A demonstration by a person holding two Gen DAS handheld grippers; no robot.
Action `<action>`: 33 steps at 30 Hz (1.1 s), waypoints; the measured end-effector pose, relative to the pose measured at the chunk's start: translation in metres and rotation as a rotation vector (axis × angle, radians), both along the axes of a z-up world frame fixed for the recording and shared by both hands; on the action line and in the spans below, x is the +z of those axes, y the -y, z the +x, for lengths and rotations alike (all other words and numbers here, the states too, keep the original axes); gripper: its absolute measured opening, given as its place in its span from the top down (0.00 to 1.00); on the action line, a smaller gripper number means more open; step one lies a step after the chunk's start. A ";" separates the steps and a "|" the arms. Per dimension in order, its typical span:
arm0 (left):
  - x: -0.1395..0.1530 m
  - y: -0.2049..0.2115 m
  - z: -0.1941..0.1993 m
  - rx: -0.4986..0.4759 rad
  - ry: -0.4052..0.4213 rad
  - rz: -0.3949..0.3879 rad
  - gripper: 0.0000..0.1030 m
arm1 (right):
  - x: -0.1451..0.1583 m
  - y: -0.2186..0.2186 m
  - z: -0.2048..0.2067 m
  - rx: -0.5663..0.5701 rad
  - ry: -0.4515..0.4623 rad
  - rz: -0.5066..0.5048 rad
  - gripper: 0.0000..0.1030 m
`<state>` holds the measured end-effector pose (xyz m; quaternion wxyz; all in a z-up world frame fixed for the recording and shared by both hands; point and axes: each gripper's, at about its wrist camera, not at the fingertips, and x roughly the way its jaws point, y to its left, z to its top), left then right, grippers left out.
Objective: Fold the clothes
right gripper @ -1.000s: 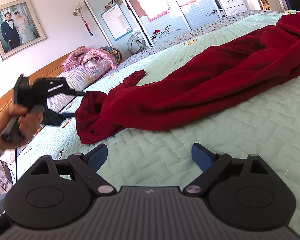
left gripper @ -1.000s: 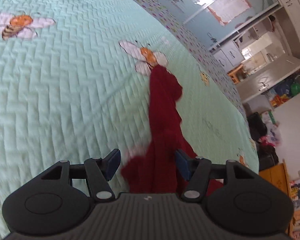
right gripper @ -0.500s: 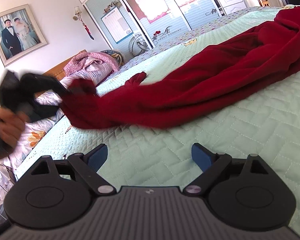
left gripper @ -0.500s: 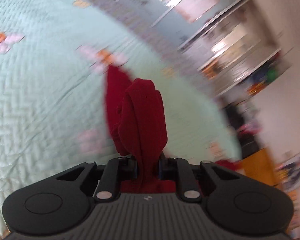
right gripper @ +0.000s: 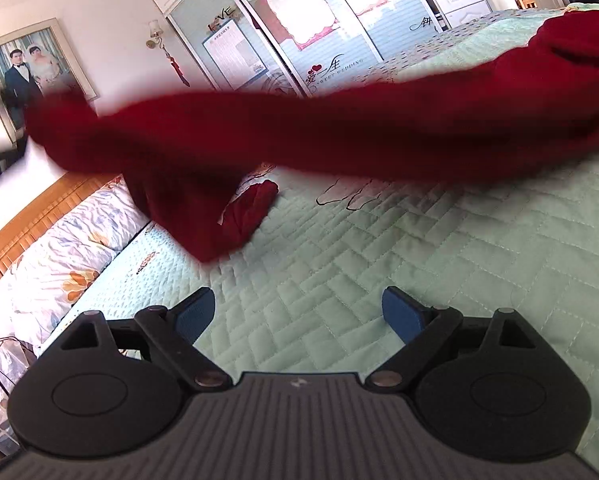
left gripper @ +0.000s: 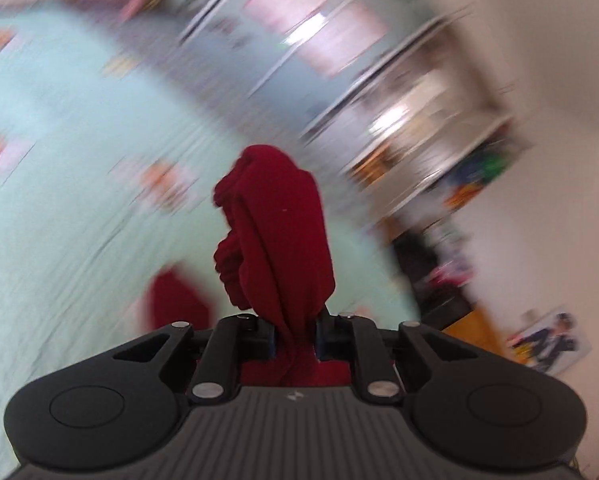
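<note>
My left tongs [left gripper: 295, 336] are clamped on the red garment [right gripper: 339, 136], lifting one end above the bed [right gripper: 439, 256], while my right tongs [right gripper: 295, 316] hover apart over the bed, empty.

**Readable writing: only on the wardrobe doors**

In the right wrist view, the sliding wardrobe doors [right gripper: 299, 32] behind the far edge of the bed carry decals. Wooden letters spelling "LOVE" [right gripper: 221, 18] sit high on a door frame. Lower on a glass panel, a red heart motif stands beside brush-style characters over a line in capitals that reads roughly "SWEET WEDDING" [right gripper: 333, 70]. Red-bordered posters [right gripper: 297, 8] and a blue-framed sheet [right gripper: 235, 50] hang on the doors; their print is too small to read.

The left wrist view is blurred; no writing can be read there.
</note>
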<state>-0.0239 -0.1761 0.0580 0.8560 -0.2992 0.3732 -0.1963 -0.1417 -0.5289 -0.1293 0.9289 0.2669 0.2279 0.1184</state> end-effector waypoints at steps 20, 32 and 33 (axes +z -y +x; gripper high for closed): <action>-0.156 -0.009 -0.054 -0.082 -0.233 0.052 0.82 | 0.090 -0.112 0.164 0.211 -0.120 -0.347 0.11; -0.164 -0.018 -0.046 -0.079 -0.263 -0.010 0.81 | 0.049 -0.178 0.211 0.215 -0.245 -0.576 0.88; -0.163 -0.018 -0.044 -0.074 -0.265 -0.009 0.81 | 0.054 -0.167 0.205 0.207 -0.232 -0.506 0.88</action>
